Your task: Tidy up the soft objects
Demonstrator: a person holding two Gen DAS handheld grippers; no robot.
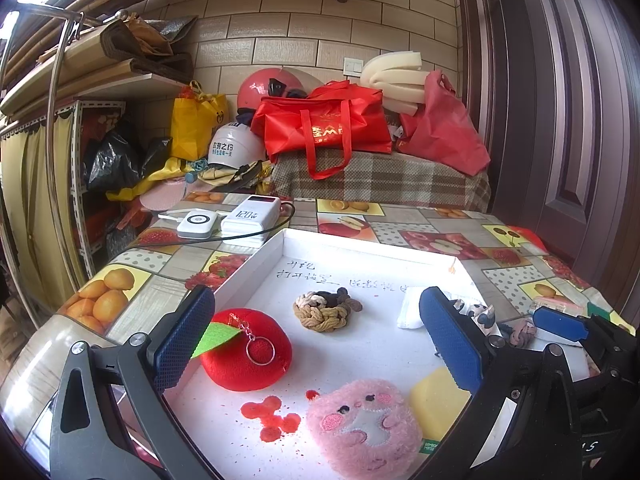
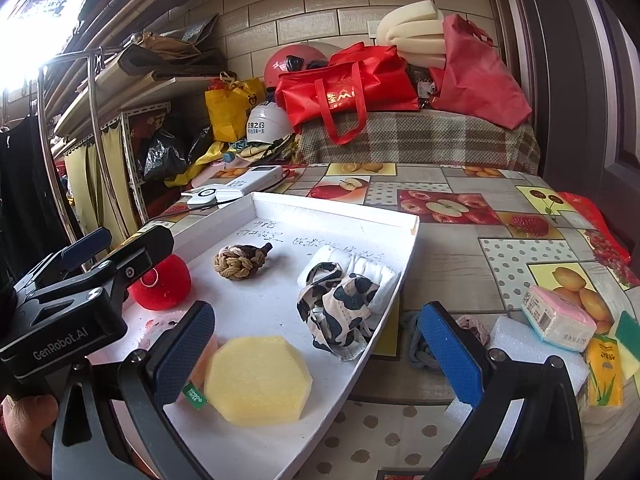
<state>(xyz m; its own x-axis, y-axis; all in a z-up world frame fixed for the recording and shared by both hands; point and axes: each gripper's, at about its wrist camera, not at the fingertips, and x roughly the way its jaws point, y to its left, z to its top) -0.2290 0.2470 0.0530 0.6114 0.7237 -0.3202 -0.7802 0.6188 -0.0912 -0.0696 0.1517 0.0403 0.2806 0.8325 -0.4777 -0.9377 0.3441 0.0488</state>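
A white tray (image 1: 256, 264) holds a red plush apple (image 1: 248, 356), a braided rope knot (image 1: 324, 310), a pink plush pad (image 1: 364, 424), a yellow sponge (image 1: 438, 400) and a cow-print cloth (image 1: 478, 312). My left gripper (image 1: 320, 340) is open and empty above the tray. My right gripper (image 2: 320, 356) is open and empty over the tray's right edge (image 2: 400, 272), near the yellow sponge (image 2: 258, 380) and cow-print cloth (image 2: 340, 304). The knot (image 2: 240, 260) and apple (image 2: 164, 284) lie further left. A grey braided tie (image 2: 420, 352) lies on the table beside the tray.
Right of the tray on the fruit-print table lie a tissue pack (image 2: 556, 316), white foam (image 2: 532, 348) and a green-yellow scourer (image 2: 628, 344). Power banks (image 1: 224, 220) sit behind the tray. Red bags (image 1: 324, 124) and helmets stand at the back.
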